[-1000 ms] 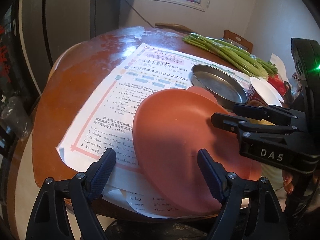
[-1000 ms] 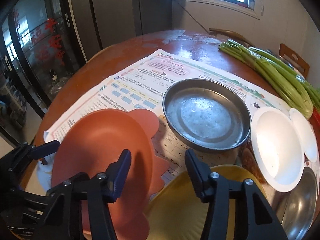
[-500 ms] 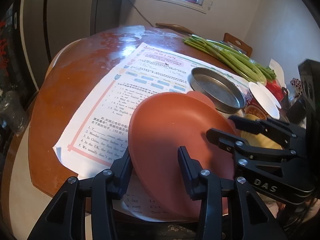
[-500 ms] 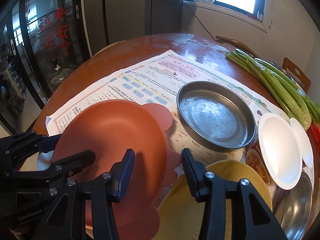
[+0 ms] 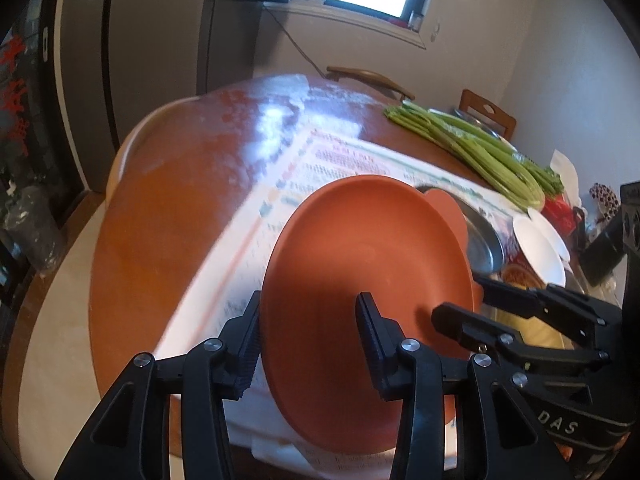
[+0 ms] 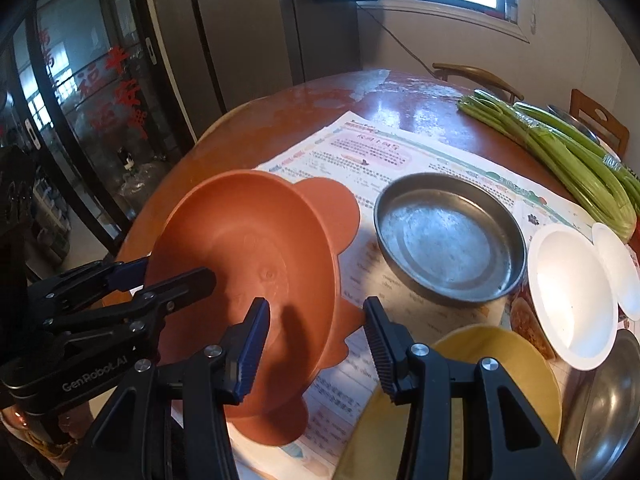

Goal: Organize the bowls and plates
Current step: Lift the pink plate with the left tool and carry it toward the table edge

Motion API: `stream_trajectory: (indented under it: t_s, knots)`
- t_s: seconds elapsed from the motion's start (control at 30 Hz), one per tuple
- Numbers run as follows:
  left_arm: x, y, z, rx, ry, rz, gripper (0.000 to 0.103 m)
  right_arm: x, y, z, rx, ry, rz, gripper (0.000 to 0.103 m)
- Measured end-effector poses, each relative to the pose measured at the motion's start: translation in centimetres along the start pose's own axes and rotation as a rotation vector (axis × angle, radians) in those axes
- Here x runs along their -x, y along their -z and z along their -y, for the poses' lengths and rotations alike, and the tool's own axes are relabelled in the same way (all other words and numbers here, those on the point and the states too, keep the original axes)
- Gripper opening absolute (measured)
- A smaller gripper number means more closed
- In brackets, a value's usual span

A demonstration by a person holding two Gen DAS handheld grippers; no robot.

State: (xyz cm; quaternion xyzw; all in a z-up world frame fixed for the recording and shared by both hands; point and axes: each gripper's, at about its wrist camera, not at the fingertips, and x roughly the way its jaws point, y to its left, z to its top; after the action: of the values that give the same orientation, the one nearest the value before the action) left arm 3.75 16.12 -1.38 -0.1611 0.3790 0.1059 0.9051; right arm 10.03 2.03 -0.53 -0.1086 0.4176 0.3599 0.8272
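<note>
Both pairs of jaws are closed on the rim of the same orange bowl (image 6: 248,264): the left gripper (image 5: 308,344) pinches its near left edge, one pad inside and one outside, and the right gripper (image 6: 316,344) straddles the near right edge the same way. The bowl is tilted, its far rim raised off the printed paper sheet (image 6: 400,152) that covers the wooden table (image 6: 280,120). An orange mat (image 6: 332,216) with rounded lobes shows beneath and behind it.

The step in hand looks like lifting this bowl clear to stack or place it with the other dishes. The next move calls for both hands to rise and travel together, since any twist between them could wrench the rim from one grip.

Just beside the right gripper sits a yellow bowl (image 6: 500,364). Beyond it lies a metal pan (image 6: 448,240), then two white plates (image 6: 572,296) resting over a container, and a steel bowl (image 6: 612,400) at the right edge. These crowd the right side and would obstruct a low sweep that way. Farthest off lies a bundle of celery (image 6: 560,148).
</note>
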Motion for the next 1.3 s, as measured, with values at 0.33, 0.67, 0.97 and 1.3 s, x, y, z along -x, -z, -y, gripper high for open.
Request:
stream_trajectory:
  t_s: [0.33,0.67,0.97,1.3]
  knots:
    - [-1.0,-4.1,-1.8,0.014,-0.017,0.036,0.046,-0.2,-3.1,-0.9,-0.013,-0.020,0.032,0.049]
    - [-3.9,-5.9,-2.2,-0.009,-0.029,0.007,0.046,-2.4,-4.0,0.0,-0.070,-0.033,0.007,0.049]
    - [-6.0,-6.0,-2.4,-0.010,-0.040,-0.021,0.046,-4.2,-4.0,0.4,-0.086,-0.028,-0.019,0.049]
    - [-7.3,-5.3,-2.5,-0.005,-0.042,-0.040,0.046,-5.1,-3.7,0.6,-0.102,-0.020,-0.036,0.049]
